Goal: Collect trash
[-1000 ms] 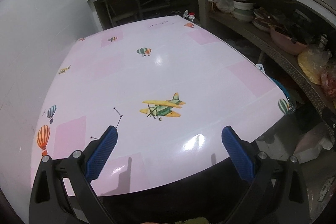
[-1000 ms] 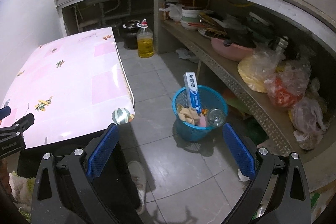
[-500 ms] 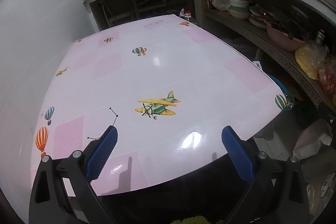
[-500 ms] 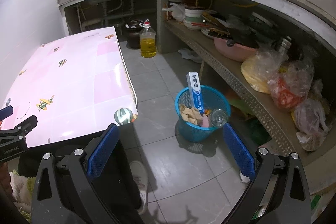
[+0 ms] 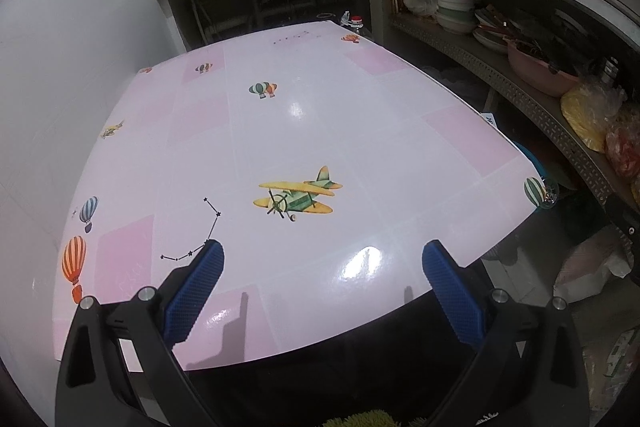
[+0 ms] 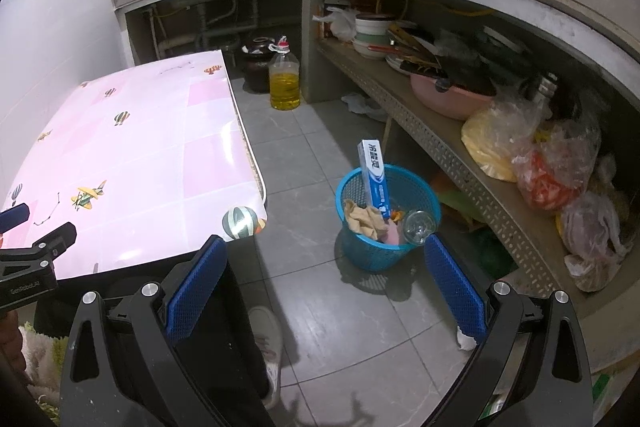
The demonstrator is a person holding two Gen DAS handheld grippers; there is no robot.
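A blue mesh trash basket stands on the grey tile floor right of the table. It holds a tall white-and-blue toothpaste box, crumpled brown paper, a clear bottle and something pink. My right gripper is open and empty, held above the floor on the near side of the basket. My left gripper is open and empty over the near edge of the pink table, whose top shows only printed planes and balloons. The left gripper also shows in the right wrist view.
A long shelf on the right carries bowls, a pink basin and plastic bags. An oil bottle and a dark jar stand on the floor by the far counter. A white wall runs along the table's left.
Both views have shifted slightly: the table and the basket sit a little further off and lower in frame. Both grippers stay open and empty.
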